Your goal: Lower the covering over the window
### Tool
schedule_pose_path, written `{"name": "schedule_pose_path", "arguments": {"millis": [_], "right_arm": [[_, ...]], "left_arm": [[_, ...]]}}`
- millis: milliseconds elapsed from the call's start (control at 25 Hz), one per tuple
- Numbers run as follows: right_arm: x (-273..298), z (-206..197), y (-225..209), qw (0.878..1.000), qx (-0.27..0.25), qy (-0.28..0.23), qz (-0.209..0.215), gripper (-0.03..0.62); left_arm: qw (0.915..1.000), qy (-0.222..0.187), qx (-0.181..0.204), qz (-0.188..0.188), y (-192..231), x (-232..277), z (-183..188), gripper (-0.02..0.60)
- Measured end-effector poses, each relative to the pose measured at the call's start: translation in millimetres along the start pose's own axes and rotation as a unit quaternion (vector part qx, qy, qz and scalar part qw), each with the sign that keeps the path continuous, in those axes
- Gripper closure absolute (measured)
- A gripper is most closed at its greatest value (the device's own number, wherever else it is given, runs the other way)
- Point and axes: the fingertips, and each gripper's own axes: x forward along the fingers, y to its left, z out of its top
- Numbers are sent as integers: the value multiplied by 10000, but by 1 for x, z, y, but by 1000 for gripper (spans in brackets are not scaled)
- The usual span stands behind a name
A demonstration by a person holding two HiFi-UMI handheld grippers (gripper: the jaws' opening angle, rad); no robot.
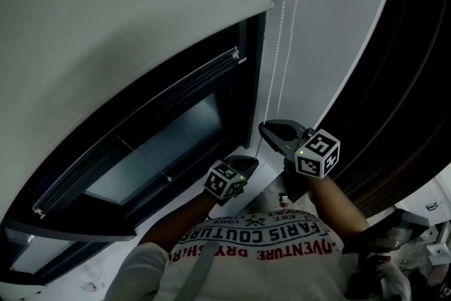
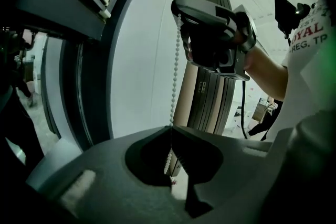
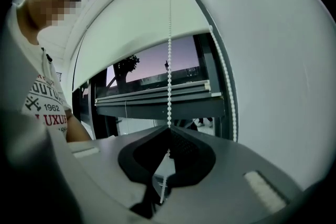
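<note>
White bead chain [image 3: 169, 60], pale grey blind [image 1: 106, 10]

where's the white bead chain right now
The white beaded chain hangs right of centre in the head view, just right of the pale roller blind; the right gripper, and the left gripper below it, pinch it.

three close views, shared bead cord [image 3: 169, 60]
</note>
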Motion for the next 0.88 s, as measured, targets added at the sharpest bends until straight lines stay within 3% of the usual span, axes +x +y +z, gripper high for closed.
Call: {"name": "schedule_pose_path", "arguments": {"millis": [280, 440, 680, 880], "right_arm": [[5, -41, -1, 9994, 252, 198, -84, 592], [4, -52, -2, 9993, 192, 280, -157, 592], [4, -91, -1, 9971, 272, 676, -230, 592], [7, -126, 0, 9944, 546, 879, -232, 592]], "left_arm": [[9994, 323, 37, -113, -2, 11, -42, 568], [9997, 204, -42, -142, -4, 7, -42, 530], [9992, -311, -238, -57, 4, -22, -3, 525], [9952, -978, 43, -45, 0, -50, 65, 525]]}}
